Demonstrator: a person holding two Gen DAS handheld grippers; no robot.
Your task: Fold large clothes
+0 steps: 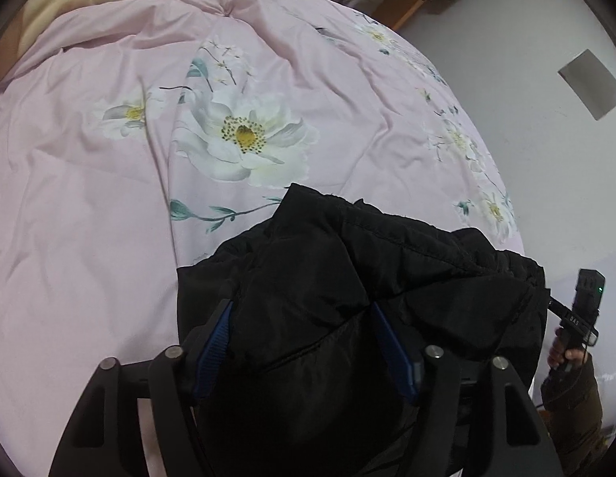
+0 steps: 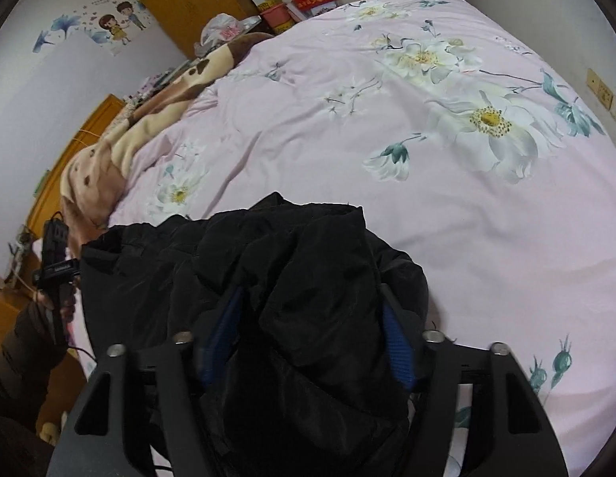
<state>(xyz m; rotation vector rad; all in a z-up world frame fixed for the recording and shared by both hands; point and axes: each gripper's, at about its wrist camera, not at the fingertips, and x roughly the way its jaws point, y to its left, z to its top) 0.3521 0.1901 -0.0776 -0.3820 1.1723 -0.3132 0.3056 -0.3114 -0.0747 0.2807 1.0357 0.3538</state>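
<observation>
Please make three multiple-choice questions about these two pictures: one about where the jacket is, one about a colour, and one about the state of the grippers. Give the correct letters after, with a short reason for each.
1. Where is the black jacket?
A. Bunched at the near edge of the bed, gripped at both ends
B. Spread flat in the middle of the bed
C. Hanging on the wooden wardrobe

2. What is the main colour of the bed cover?
A. Dark blue
B. Pale pink with white flowers
C. Plain grey

3. What is the state of the two grippers?
A. Both open and empty
B. Only the left one holds fabric
C. Both closed on the jacket

Answers:
1 A: the jacket lies crumpled by the near edge in both views.
2 B: the cover is pink with large white blossoms.
3 C: fabric fills the left gripper and the right gripper, between their blue pads.
</observation>
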